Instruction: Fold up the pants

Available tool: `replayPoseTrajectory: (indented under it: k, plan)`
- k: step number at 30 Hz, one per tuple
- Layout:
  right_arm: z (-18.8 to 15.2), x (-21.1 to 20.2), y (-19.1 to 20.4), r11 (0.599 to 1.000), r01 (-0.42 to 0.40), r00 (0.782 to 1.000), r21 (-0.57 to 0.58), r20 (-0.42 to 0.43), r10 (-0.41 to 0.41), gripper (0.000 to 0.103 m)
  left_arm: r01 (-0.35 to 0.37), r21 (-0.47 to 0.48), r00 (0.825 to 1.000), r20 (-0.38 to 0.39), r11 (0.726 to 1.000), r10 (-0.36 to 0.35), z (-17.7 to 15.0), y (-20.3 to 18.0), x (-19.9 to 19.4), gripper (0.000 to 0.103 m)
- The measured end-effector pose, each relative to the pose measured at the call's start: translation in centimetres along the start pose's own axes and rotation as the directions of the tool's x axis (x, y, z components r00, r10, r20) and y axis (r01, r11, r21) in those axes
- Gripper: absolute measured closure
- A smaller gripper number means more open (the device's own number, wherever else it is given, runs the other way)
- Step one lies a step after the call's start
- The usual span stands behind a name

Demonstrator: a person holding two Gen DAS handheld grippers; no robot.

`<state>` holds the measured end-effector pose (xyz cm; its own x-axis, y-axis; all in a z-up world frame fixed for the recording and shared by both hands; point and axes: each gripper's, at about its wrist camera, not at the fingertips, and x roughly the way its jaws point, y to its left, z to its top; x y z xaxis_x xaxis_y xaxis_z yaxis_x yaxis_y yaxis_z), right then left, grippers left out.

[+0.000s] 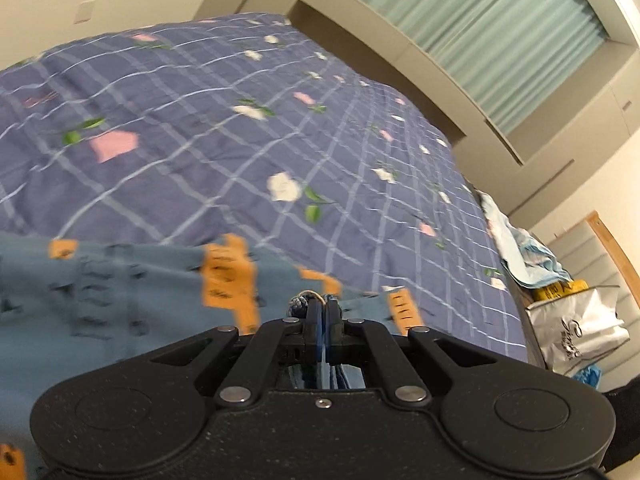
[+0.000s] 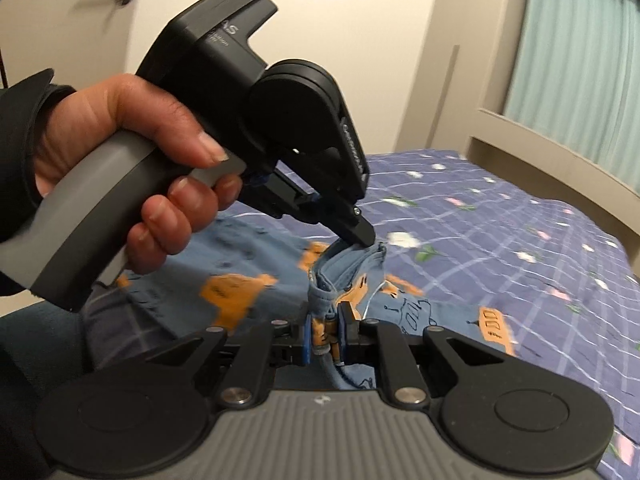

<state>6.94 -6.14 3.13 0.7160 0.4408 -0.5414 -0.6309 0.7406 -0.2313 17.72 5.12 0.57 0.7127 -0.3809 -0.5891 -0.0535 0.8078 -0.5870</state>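
On top of a big bed (image 1: 224,128) with a purple checked cover, the blue pants (image 2: 240,280) with orange patches are lying spread out near the closer edge. Behind the bed, a wall (image 2: 340,40) is standing, with a window ledge (image 1: 400,40) and pale green curtains (image 1: 480,20) over it, and a door (image 2: 80,20) with a dark handle is showing at the far left of the right wrist view. Beside the bed, a white bag (image 1: 576,332) is sitting under a heap of light blue cloth (image 1: 524,252). One hand (image 2: 132,156) in a dark sleeve is gripping the grey handle of the left gripper (image 2: 366,240), which is pointing down at the pants. Its two fingers are pressed tight together, and they are pinching a bunched-up fold of the blue cloth at its tip. From its own camera, the left gripper (image 1: 322,308) is showing a bit of blue cloth and a light thread sticking out between the squeezed fingers, with the rest of the pants (image 1: 120,292) lying below and to the left. Just beside it, the right gripper (image 2: 325,330) is nearly closed, and it is pinching another bunched edge of the same pants, so both grippers are holding the cloth close together, with a raised ridge of cloth running between them.
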Motion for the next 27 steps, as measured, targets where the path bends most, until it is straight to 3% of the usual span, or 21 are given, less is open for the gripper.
replayPoseTrajectory:
  k: [6,8,12,16,20,23,27]
  plan:
    - [-0.5,2.4,1.4,0.999,-0.036,0.997,-0.020,-0.074,0.035,0.088,-0.017,-0.044,1.000,-0.021,0.999,0.016,-0.9,2.9,0.5,0.103]
    - [-0.9,3.0,1.6,0.999,-0.046,0.994,-0.019,-0.095,0.044,0.083,-0.022,-0.059,0.999,-0.025,0.998,0.021,-1.1,3.5,0.7,0.100]
    - [-1.3,3.1,1.8,0.997,-0.074,0.993,-0.030,-0.098,0.071,0.067,-0.039,-0.071,0.999,0.014,0.997,0.040,-1.2,3.8,0.1,0.079]
    - [-1.4,2.0,1.1,0.997,-0.078,0.994,-0.012,-0.071,0.077,0.034,-0.063,-0.015,0.997,0.043,0.998,0.064,-0.9,3.1,-0.4,0.049]
    - [-2.1,0.2,-1.0,0.998,0.008,0.999,0.061,-0.042,-0.006,0.010,-0.115,0.098,0.991,0.076,0.989,0.108,-1.6,1.5,0.1,0.031]
    - [-2.9,-0.7,-3.2,0.985,0.125,0.992,0.116,-0.047,-0.120,0.003,-0.182,0.201,0.982,0.089,0.963,0.167,-2.6,0.3,0.8,0.029]
    - [-3.7,-0.3,-6.6,0.936,0.289,0.956,0.201,-0.107,-0.272,0.001,-0.254,0.243,0.967,0.057,0.936,0.248,-3.7,0.2,2.3,0.029]
